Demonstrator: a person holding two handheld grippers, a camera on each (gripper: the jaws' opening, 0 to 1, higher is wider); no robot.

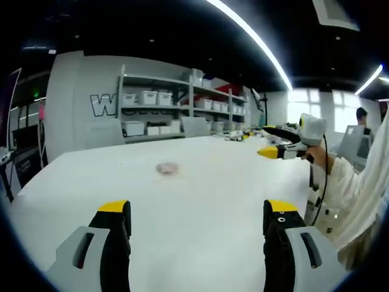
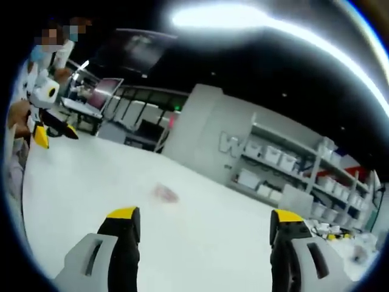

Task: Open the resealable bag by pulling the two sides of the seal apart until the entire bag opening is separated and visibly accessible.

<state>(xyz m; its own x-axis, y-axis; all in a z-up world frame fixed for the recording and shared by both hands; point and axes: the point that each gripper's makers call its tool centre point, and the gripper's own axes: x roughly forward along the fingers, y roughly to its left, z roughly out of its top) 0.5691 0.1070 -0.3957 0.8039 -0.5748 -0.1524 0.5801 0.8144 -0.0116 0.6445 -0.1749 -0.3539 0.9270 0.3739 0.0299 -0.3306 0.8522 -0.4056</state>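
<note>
- We hold our left gripper (image 1: pixel 197 213) above the white table (image 1: pixel 200 194), its jaws spread wide with nothing between them.
- Our right gripper (image 2: pixel 203 222) also has its jaws parted and grips nothing; in the left gripper view it hangs at the right, above the table's edge.
- The resealable bag (image 1: pixel 168 168) lies flat mid-table, well apart from both tools, small and blurred.
- Shelves (image 1: pixel 182 109) with white bins stand behind.

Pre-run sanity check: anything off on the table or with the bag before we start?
Nothing looks spilled or damaged. The bag lies alone on the white table, small and blurred, so its seal state cannot be told. Left gripper and right gripper are open, apart from it.
</note>
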